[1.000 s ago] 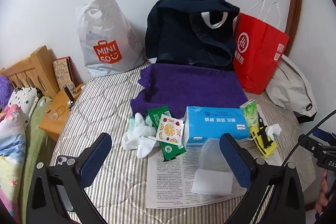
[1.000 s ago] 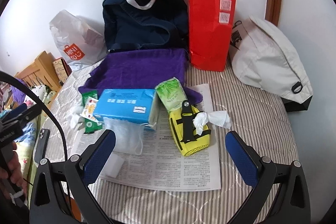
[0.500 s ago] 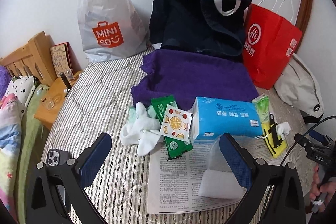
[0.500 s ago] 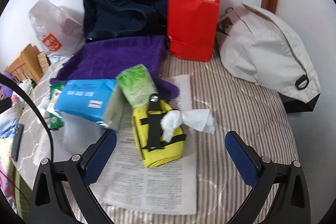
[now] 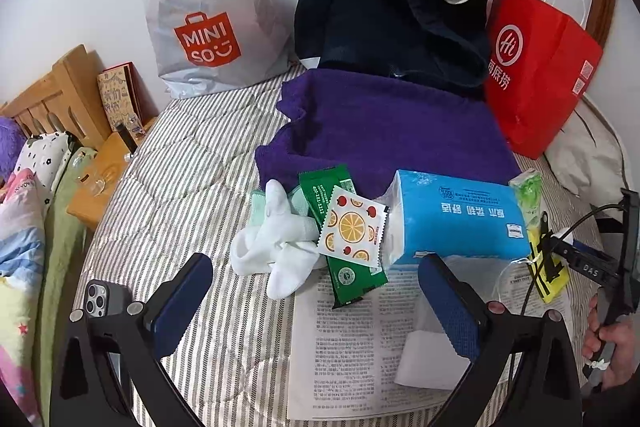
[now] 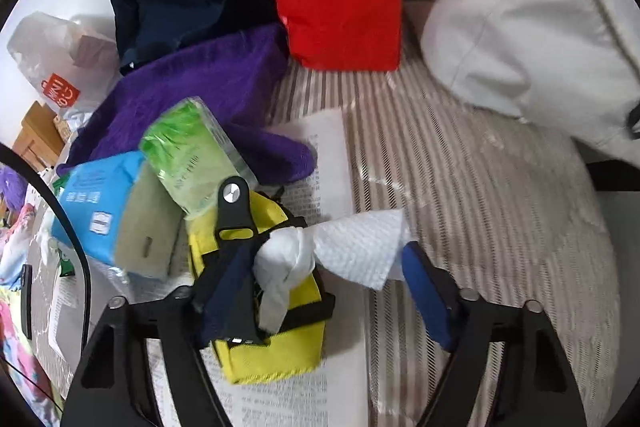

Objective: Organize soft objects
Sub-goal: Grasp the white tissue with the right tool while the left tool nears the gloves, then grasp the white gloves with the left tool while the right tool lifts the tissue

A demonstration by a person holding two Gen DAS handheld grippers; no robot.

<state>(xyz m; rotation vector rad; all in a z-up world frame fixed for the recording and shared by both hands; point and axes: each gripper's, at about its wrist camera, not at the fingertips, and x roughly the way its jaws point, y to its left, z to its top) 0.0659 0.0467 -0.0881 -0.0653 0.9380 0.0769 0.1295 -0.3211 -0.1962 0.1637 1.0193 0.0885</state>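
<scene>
Striped bedding holds a yellow pouch; white tissue sits between the right tool's closing jaws, ungripped.

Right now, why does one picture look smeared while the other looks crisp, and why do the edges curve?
Right wrist view: motion blur smears the striped bedding and white bag; the paper towel stays fairly crisp. Left wrist view: sharp, the newspaper print legible. Both: fisheye bending and dark corners; soft, even light without glare.

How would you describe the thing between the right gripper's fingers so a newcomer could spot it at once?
Find the newspaper spread on the striped bed, then the yellow pouch with black straps lying on it. The white tissue sticks out of that pouch, knotted near its base; it is the only crinkled white paper there.
</scene>
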